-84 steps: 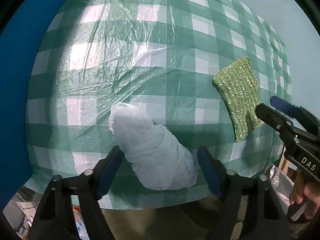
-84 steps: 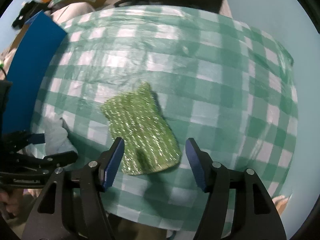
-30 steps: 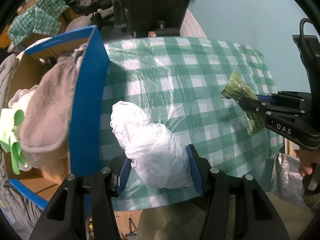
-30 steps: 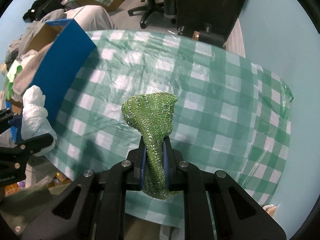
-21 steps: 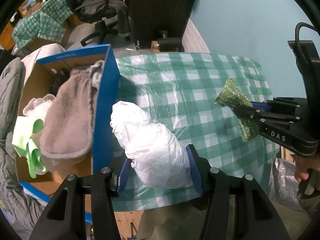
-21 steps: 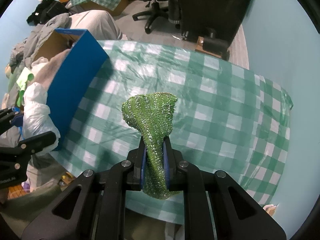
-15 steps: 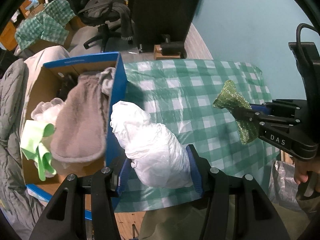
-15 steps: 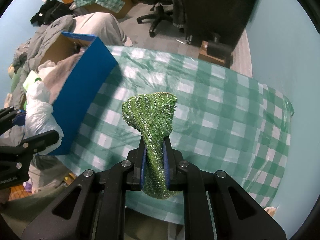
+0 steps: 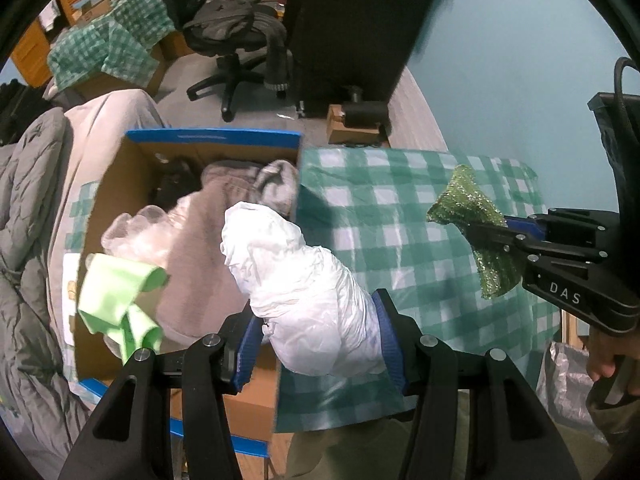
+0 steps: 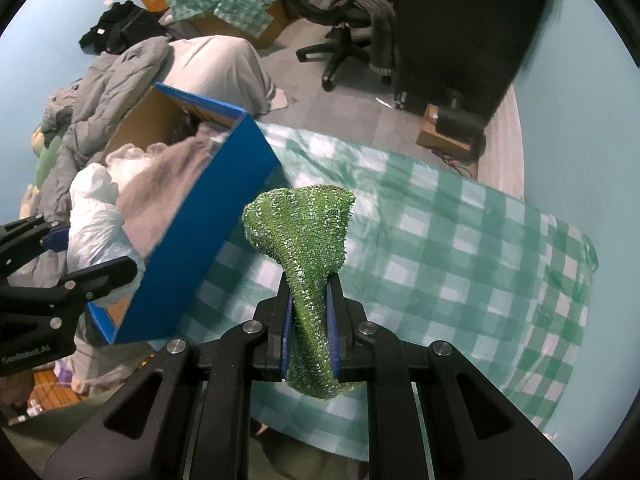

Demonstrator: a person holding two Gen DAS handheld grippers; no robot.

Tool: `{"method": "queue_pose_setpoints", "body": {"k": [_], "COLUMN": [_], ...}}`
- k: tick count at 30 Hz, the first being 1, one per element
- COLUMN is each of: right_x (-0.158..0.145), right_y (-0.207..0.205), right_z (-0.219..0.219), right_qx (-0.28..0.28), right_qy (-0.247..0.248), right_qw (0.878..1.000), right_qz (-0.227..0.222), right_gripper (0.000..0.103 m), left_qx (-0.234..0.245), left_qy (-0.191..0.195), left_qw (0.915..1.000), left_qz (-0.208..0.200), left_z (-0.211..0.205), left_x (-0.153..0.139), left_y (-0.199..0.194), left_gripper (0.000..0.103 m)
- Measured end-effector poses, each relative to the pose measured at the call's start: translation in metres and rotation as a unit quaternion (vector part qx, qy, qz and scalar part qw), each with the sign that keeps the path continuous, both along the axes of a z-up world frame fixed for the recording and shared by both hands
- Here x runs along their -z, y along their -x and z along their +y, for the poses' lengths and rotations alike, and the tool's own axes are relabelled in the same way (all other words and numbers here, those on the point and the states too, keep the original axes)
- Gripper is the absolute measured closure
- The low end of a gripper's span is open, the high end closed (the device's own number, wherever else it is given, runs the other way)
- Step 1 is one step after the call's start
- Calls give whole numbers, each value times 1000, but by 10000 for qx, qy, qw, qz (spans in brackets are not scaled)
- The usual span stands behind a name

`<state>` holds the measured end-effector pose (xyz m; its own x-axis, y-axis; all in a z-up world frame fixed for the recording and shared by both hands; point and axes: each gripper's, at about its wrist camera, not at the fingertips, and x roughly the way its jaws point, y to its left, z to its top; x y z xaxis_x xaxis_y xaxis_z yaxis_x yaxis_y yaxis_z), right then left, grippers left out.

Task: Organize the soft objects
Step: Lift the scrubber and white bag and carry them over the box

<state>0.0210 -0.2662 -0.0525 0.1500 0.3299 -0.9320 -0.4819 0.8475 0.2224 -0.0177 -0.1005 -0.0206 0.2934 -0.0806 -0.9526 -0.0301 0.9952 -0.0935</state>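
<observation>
readable lettering on the two grippers

we read "das" in pale capitals on the black body of the right gripper (image 9: 486, 236), seen from the left wrist view. on the body of the left gripper (image 10: 80, 252), at the left edge of the right wrist view, we see a pale line of small print that is too blurred to spell out. we find no other legible text.

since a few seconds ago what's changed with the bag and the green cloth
Both were lying on the checked tablecloth; each tool closed on one and lifted it. The left tool holds the white bag, the right tool the green cloth, carried toward the blue box, which stayed put.
</observation>
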Motion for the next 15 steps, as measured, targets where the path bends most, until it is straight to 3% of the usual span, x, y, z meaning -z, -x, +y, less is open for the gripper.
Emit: {"method": "queue_pose_setpoints", "body": {"k": [15], "right_x": [-16], "right_y": [-27], "right_z": [85], "right_qx": [-441], "right_qy": [-233], "right_qw": [9987], "right_qz": [-130], "right_gripper": [91], "left_qx": [-245], "left_qy": [-260], "left_qw": [9992], "left_qz": [-165], "left_z": [66], "left_x": [-12], "left_y": [-26], "left_gripper": [49]}}
